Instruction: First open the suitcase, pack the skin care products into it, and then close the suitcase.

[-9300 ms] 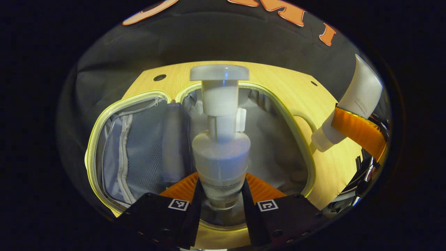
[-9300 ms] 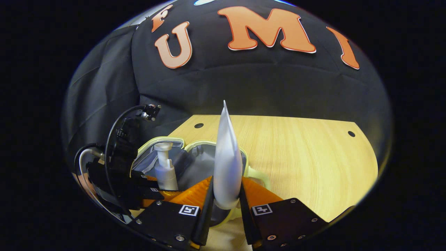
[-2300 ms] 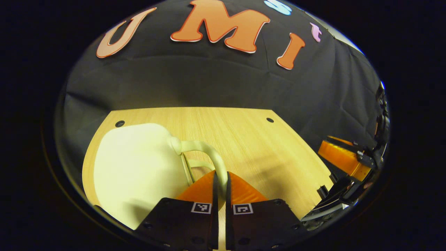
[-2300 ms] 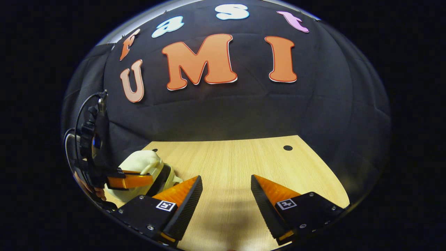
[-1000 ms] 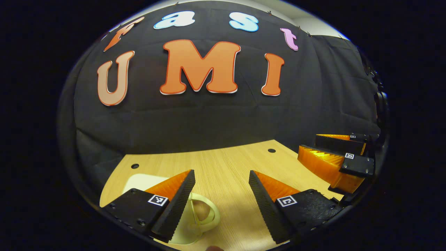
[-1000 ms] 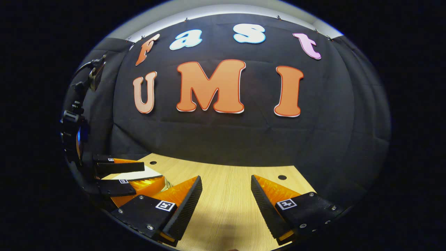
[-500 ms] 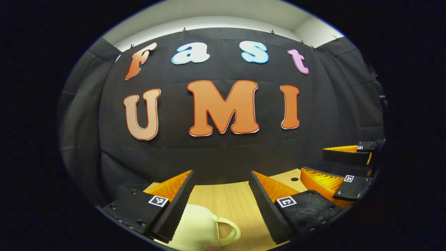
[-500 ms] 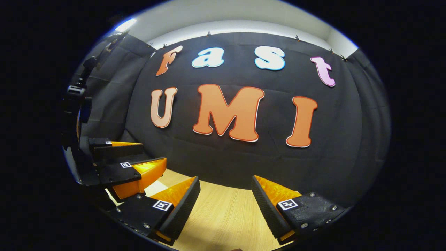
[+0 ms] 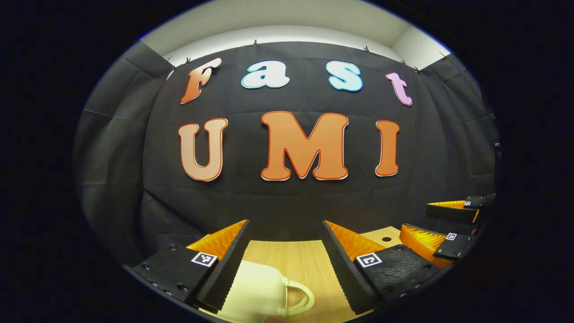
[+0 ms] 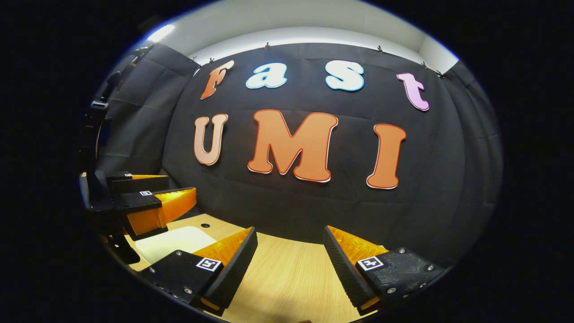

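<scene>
Closed suitcase below left gripper, btwn wide-apart jaws.

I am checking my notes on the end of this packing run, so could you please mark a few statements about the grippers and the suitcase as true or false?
1. The left gripper is open with nothing between its fingers. True.
2. The pale yellow suitcase lies open with its lining showing. False: it is closed, and its shell and handle show in the left gripper view.
3. The right gripper holds a white tube. False: it is open and empty above the wooden table.
4. In the right gripper view, the left gripper is raised above the suitcase, not touching it. True.
</scene>
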A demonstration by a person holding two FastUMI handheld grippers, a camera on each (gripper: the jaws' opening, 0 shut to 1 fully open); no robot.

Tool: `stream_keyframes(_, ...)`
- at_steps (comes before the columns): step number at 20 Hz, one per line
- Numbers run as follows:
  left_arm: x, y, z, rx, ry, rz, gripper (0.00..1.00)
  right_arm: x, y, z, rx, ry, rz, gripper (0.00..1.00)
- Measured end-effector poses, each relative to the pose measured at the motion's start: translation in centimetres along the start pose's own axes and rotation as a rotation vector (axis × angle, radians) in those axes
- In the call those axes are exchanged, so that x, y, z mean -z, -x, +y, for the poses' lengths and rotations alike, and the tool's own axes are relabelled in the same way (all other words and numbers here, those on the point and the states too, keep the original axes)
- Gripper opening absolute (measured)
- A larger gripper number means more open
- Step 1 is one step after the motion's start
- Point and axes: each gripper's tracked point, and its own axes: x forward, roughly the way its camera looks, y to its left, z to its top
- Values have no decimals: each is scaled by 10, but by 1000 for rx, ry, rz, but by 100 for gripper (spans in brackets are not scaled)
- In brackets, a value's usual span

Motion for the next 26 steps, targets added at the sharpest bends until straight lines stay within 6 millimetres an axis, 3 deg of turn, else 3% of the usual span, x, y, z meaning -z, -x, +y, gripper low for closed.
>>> stream_keyframes(8,5,1,-3,93,-32,8,96,-2,0,4,58,-38,-8,95)
stream_keyframes(12,-2,-14,9,144,-69,-6,97,-14,-1,7,115,-58,-12,95)
stream_keyframes(22,-3,-20,37,209,-30,-24,97,-24,11,-1,247,-2,6,95)
stream_keyframes(26,2,-21,42,228,-31,-31,96,-29,14,7,257,3,4,95)
